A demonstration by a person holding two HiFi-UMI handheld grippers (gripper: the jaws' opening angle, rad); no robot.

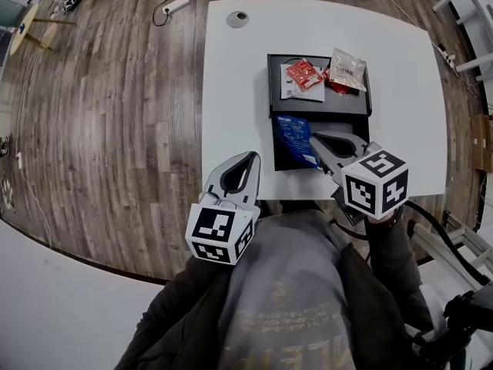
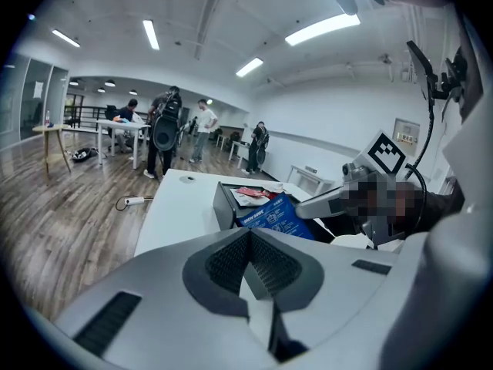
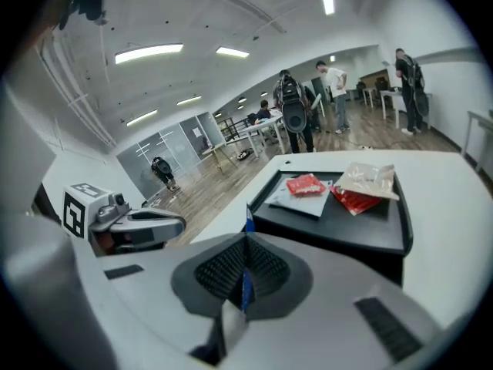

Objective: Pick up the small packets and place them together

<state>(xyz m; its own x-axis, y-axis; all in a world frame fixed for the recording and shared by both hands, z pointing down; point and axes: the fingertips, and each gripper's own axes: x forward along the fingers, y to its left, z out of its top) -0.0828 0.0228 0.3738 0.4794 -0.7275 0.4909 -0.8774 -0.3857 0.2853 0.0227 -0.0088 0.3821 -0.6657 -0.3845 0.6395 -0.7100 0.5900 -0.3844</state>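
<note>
A blue packet point(image 1: 293, 139) hangs over the near end of the black tray point(image 1: 271, 83), with my right gripper point(image 1: 316, 146) shut on its edge. In the right gripper view it shows as a thin blue strip point(image 3: 245, 280) between the closed pads. On the tray's far half lie a red packet point(image 1: 303, 73) on a white one point(image 1: 296, 91), a silver packet point(image 1: 347, 68) and another red one point(image 1: 337, 85). My left gripper point(image 1: 248, 160) is shut and empty over the table's front edge, left of the tray. From the left gripper view the blue packet point(image 2: 273, 216) is ahead.
The white table point(image 1: 231, 91) has a round grey grommet point(image 1: 237, 19) at its far left. Wooden floor with a power strip point(image 1: 176, 5) lies to the left. Several people point(image 2: 164, 133) stand by desks far behind.
</note>
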